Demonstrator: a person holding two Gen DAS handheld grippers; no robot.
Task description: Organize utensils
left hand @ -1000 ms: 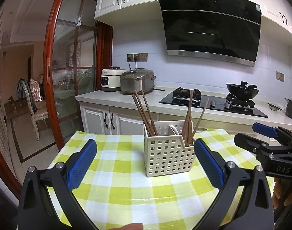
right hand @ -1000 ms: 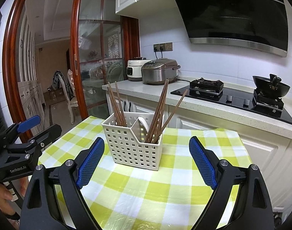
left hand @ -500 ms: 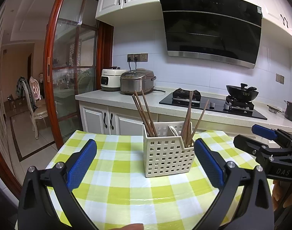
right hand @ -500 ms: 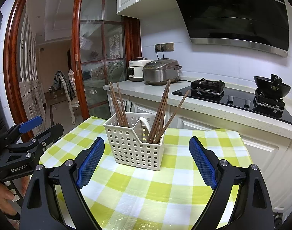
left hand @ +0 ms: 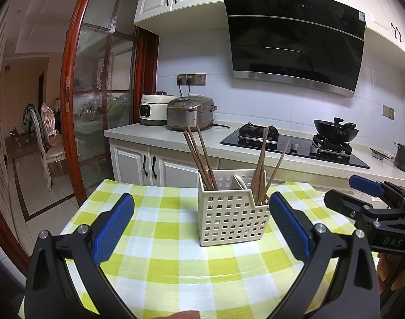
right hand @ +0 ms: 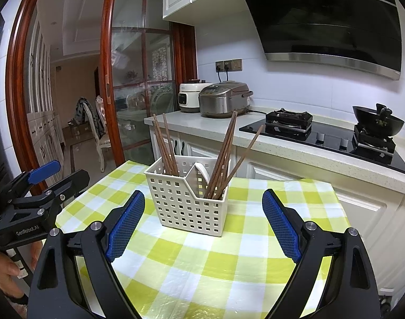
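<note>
The left gripper (left hand: 202,220) stood wide open with nothing between its blue pads, and the right gripper (right hand: 203,218) stood just as wide and just as empty. Across the last second almost nothing changed: both grippers kept their aim at the white perforated utensil caddy (left hand: 233,216), which only drifted a touch lower in each view, and no chopstick had shifted. Seen from the left wrist, the caddy sat at the middle of the checked yellow-green tablecloth (left hand: 160,260) on the bench, a little toward three o'clock of centre, with the right gripper's body at about four o'clock beside it.

One bundle of brown chopsticks (left hand: 199,156) leaned toward eleven o'clock in the left compartment; a second bundle (right hand: 223,154) fanned toward one o'clock in the right compartment, next to a white spoon-like handle (right hand: 203,171), though its shape was hard to tell. No loose utensil showed on the cloth.

Such stillness, with every visible utensil already upright in the caddy, suggested the sorting was either finished or paused before a regrouping of the two bundles; the pictures alone could not settle which.
</note>
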